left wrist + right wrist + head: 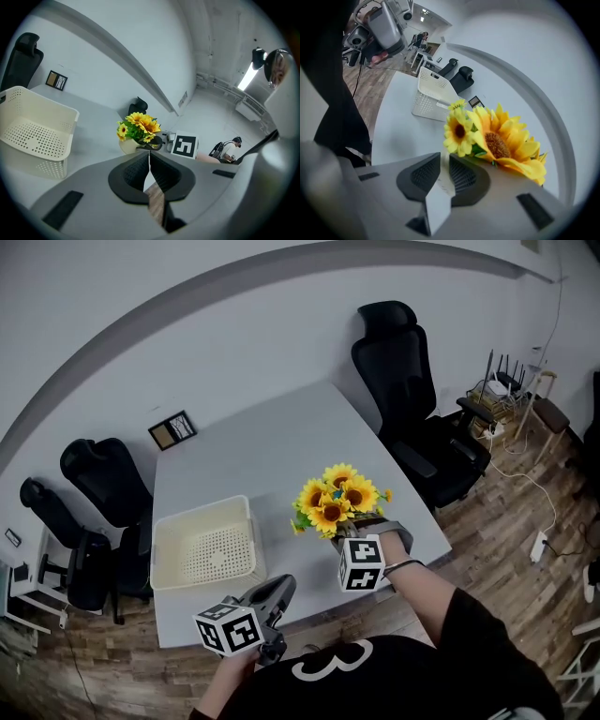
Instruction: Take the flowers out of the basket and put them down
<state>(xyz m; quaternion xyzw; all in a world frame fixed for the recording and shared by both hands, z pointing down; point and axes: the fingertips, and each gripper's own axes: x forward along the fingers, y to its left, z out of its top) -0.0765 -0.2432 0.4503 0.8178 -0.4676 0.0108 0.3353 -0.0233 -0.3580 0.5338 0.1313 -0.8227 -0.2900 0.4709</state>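
A bunch of yellow sunflowers point(337, 495) in a small cream pot point(126, 146) is over the front right part of the white table point(281, 442). My right gripper point(356, 532) is shut on the pot's rim, and the blooms point(497, 140) rise just past its jaws point(444, 161). Whether the pot rests on the table I cannot tell. The cream perforated basket point(204, 545) stands empty at the front left. My left gripper point(277, 591) hovers at the table's front edge, shut point(149, 157) with nothing in it, pointing toward the flowers point(139, 126).
Black office chairs stand at the table's left point(98, 484) and far right point(412, 399). A small framed picture point(172, 430) lies at the table's back left corner. The basket point(433, 96) is to the left of the flowers, about a hand's width away.
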